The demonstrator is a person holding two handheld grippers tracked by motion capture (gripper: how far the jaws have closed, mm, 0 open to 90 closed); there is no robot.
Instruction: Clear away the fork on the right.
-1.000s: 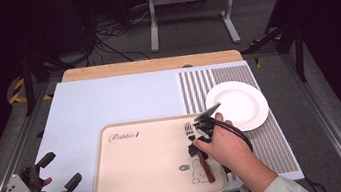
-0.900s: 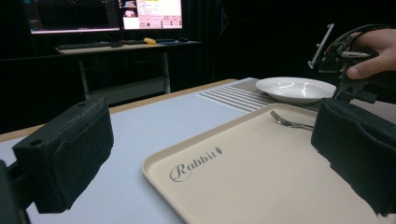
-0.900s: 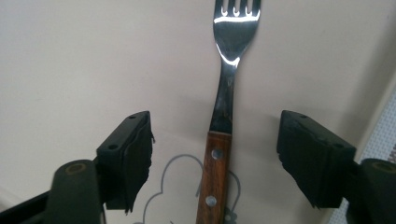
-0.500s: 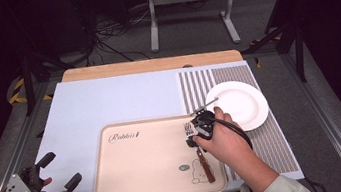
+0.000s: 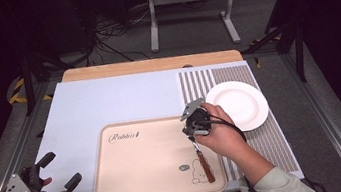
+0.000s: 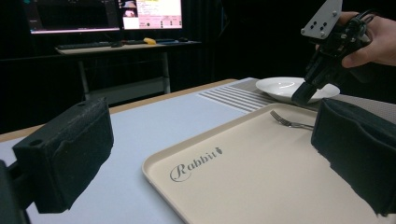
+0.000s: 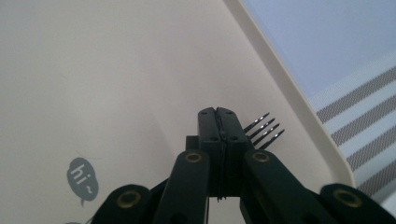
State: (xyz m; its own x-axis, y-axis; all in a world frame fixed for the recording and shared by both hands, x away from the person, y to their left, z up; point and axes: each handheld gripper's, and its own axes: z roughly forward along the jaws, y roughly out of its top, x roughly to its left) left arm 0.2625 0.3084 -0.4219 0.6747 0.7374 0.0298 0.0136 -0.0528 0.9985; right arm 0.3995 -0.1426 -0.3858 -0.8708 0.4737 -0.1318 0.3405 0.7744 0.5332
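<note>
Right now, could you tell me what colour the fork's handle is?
The fork has a reddish-brown handle, best seen in the high view.

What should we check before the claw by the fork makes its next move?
1. Right claw shut: ok, it has just closed.
2. Fork pinched between its jaws: cannot tell; the tines poke out beside them.
3. Fork over the tray: ok.
4. Plate bare, beside the tray: ok.
5. Left claw open, off to the tray's side: ok.
</note>
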